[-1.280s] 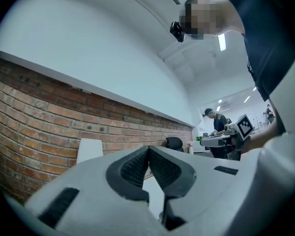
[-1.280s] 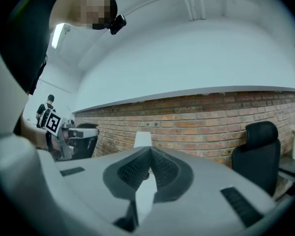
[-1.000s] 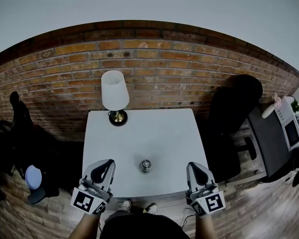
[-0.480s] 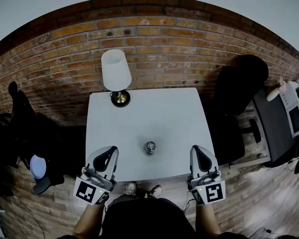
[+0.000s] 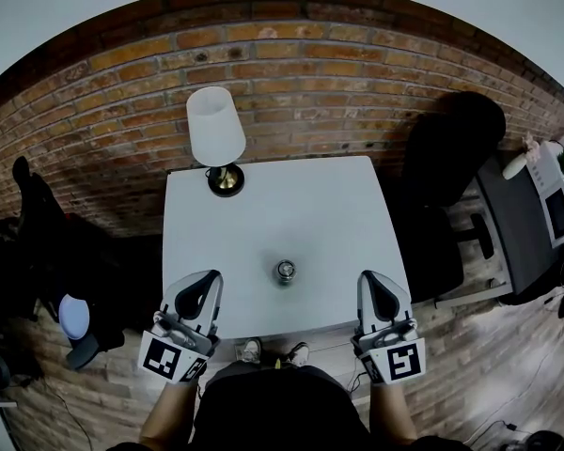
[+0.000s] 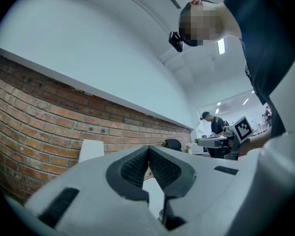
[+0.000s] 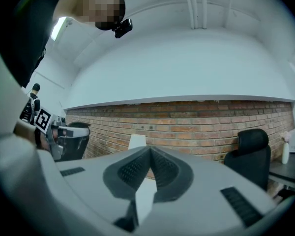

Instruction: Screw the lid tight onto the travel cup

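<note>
one travel cup (image 5: 285, 271) stands upright on the white square surface (image 5: 263, 205), a little nearer the near edge than the far one and about midway between the left and right edges. from above it reads as a small round metallic top. too small to tell whether the lid is seated on it. nothing touches it.

left gripper (image 5: 205, 285) is over the near left corner of the surface, pointing toward the far edge, well apart from the cup. its own view shows its dark ribbed fingers (image 6: 132, 168) pressed together at the tips, nothing pinched.

right gripper (image 5: 374, 285) is over the near right corner, pointing the same way, also well apart from the cup. its fingers (image 7: 164, 168) are pressed together too, nothing between them. the cup sits between the two grippers and further in from the near edge.

lamp (image 5: 216, 130) with a white shade and a dark round base stands at the far left corner.

brick wall (image 5: 291, 73) runs behind the far edge. black office chair (image 5: 451, 158) stands off the right edge, by the wall. dark desk (image 5: 522, 242) lies further right. wooden floor (image 5: 470, 355) all round. the person's shoes (image 5: 250, 350) show just below the near edge.
</note>
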Motion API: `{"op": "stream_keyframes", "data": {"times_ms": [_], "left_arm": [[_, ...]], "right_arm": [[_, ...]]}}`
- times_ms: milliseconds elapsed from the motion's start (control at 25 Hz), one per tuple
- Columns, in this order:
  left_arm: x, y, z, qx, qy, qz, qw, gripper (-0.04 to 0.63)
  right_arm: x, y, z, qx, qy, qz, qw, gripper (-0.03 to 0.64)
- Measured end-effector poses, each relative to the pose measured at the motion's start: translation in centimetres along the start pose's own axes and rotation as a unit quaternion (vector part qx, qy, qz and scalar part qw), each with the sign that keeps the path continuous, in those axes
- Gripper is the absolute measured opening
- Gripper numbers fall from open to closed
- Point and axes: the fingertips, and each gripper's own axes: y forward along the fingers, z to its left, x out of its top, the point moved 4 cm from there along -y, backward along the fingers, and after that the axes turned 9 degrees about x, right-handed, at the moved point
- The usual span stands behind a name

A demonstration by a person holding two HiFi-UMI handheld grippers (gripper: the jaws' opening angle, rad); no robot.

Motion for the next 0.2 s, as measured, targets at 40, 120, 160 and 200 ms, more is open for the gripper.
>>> {"op": "stream_keyframes", "data": {"times_ms": [40, 120, 160, 200], "left_arm": [[-0.01, 0.05, -0.05, -0.001, 0.000, 0.001, 1.0000, 0.025], [0.00, 0.17, -0.18, -0.003, -0.001, 0.002, 1.0000, 0.025], [0.02, 0.24, -0.26, -0.004, -0.002, 0.001, 1.0000, 0.025], [0.04, 0.30, -0.34, -0.005, -0.004, 0.000, 1.0000, 0.025]], "right_arm": [[0.10, 0.00, 0.02, 0.000, 0.000, -0.004, 1.000, 0.012], [0.18, -0.04, -0.02, -0.001, 0.001, -0.009, 1.000, 0.014], [0.13, -0.09, -0.04, -0.002, 0.001, -0.008, 1.000, 0.012], [0.06, -0.15, -0.06, -0.004, 0.001, -0.006, 1.000, 0.012]]}}
